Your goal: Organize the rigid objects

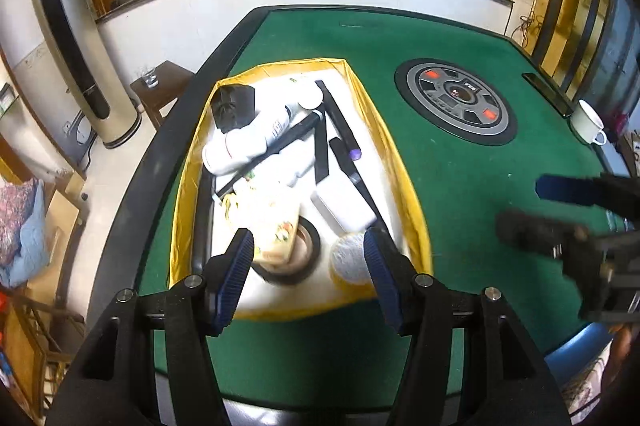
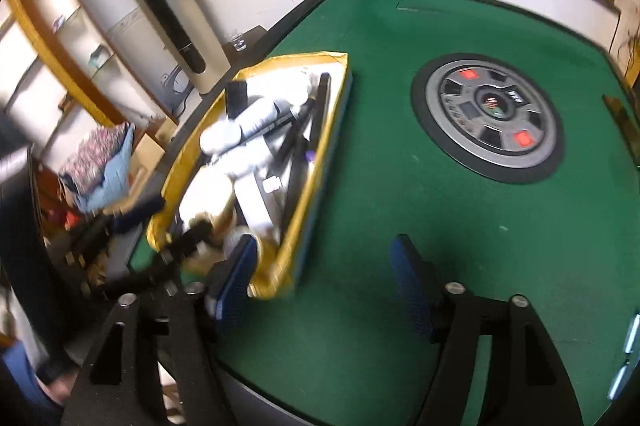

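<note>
A yellow-lined box (image 1: pixel 400 161) on the green felt table (image 1: pixel 460 185) holds white bottles (image 1: pixel 248 141), long black sticks (image 1: pixel 340 117), a black pouch (image 1: pixel 232 105), a white block (image 1: pixel 344 205), a printed carton (image 1: pixel 276 226), a black tape roll (image 1: pixel 308 254) and a round white-topped jar (image 1: pixel 350 260). My left gripper (image 1: pixel 309 242) hangs open above the box's near end, over the tape roll and jar, gripping nothing. My right gripper (image 2: pixel 324 246) is open and empty above bare felt, just right of the box's (image 2: pixel 308 193) near corner. It appears blurred at the right of the left wrist view (image 1: pixel 560 214).
The table's round centre console (image 1: pixel 456 101) lies right of the box. A white mug (image 1: pixel 588 121) stands near the right table edge. Beyond the left edge are a tower air conditioner (image 1: pixel 68 37) and a small side table with a glass (image 1: pixel 150 77).
</note>
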